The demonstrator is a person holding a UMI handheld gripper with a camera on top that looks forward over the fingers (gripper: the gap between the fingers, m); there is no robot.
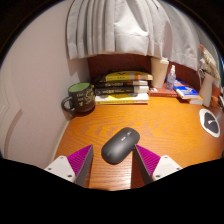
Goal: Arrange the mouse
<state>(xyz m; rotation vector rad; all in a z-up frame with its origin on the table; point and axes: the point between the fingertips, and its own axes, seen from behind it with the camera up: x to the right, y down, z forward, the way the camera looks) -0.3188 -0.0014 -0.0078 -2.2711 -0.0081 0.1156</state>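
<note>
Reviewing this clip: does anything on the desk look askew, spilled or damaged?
Nothing spilled or damaged. The mouse lies at a slant on the bare desk, just ahead of the open claw, untouched. The mug stands upright beside the neatly stacked books.

The mouse (120, 145) is dark grey to black, smooth and oval, with a rounded back. It lies flat on the wooden surface (150, 118), resting on its own underside, its long axis turned at a slant. It sits just ahead of the tool (112, 160), in line with the gap between the two open fingers, and neither pad touches it.
</note>
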